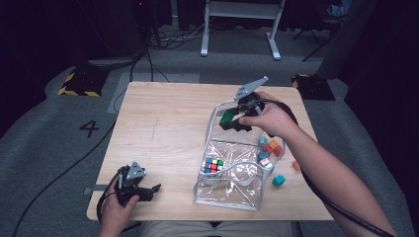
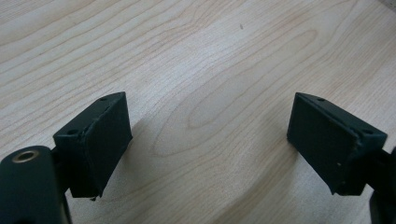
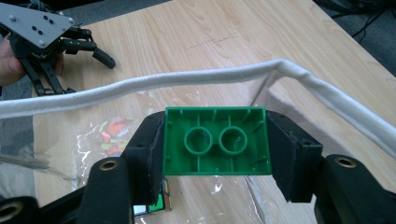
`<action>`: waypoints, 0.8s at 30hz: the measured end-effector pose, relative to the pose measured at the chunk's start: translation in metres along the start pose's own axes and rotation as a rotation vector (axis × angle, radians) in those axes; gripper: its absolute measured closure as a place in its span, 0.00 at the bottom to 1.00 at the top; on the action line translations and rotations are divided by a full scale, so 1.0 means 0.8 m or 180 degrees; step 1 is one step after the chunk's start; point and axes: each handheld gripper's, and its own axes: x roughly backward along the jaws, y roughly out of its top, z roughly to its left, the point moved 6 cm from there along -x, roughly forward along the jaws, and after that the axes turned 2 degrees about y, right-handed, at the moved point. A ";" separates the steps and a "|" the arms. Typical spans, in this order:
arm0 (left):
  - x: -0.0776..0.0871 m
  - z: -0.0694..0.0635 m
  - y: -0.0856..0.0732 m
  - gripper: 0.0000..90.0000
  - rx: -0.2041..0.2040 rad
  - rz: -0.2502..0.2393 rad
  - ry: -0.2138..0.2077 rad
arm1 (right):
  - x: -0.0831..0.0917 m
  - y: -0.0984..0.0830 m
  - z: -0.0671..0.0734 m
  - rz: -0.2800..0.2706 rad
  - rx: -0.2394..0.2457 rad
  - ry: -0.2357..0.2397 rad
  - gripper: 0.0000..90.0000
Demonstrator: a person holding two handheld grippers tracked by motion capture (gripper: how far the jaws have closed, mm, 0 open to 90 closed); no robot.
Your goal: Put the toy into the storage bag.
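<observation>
Left hand-held gripper agape, right hand-held gripper clamped

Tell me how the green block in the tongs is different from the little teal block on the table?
The green block is clamped in the right tongs, held over the clear bag; the teal block lies loose on the table beside the bag. The green block looks bigger and shows its hollow underside with two rings in the right gripper view; the teal block looks like a small plain cube. Both are toy blocks.

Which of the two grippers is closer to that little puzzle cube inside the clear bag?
Right. The right gripper, holding a green brick, hovers just behind the puzzle cube; the left gripper sits open at the table's near-left corner.
</observation>
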 end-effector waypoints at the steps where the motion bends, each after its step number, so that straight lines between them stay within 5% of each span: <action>1: 0.000 0.000 0.000 0.15 0.0000 0.0000 0.0001 | -0.005 0.001 0.001 0.0013 0.0038 0.0004 0.48; 11: 0.000 0.000 0.000 0.15 0.0001 0.0000 -0.0002 | -0.037 0.000 0.004 0.0205 0.0142 0.0055 0.48; 19: 0.000 0.000 0.000 0.15 -0.0002 0.0000 -0.0002 | -0.063 -0.017 -0.001 0.0298 0.0039 0.0145 0.48; 24: 0.000 0.000 0.000 0.15 -0.0001 -0.0001 -0.0001 | -0.084 -0.033 -0.001 0.0514 0.0048 0.0182 0.48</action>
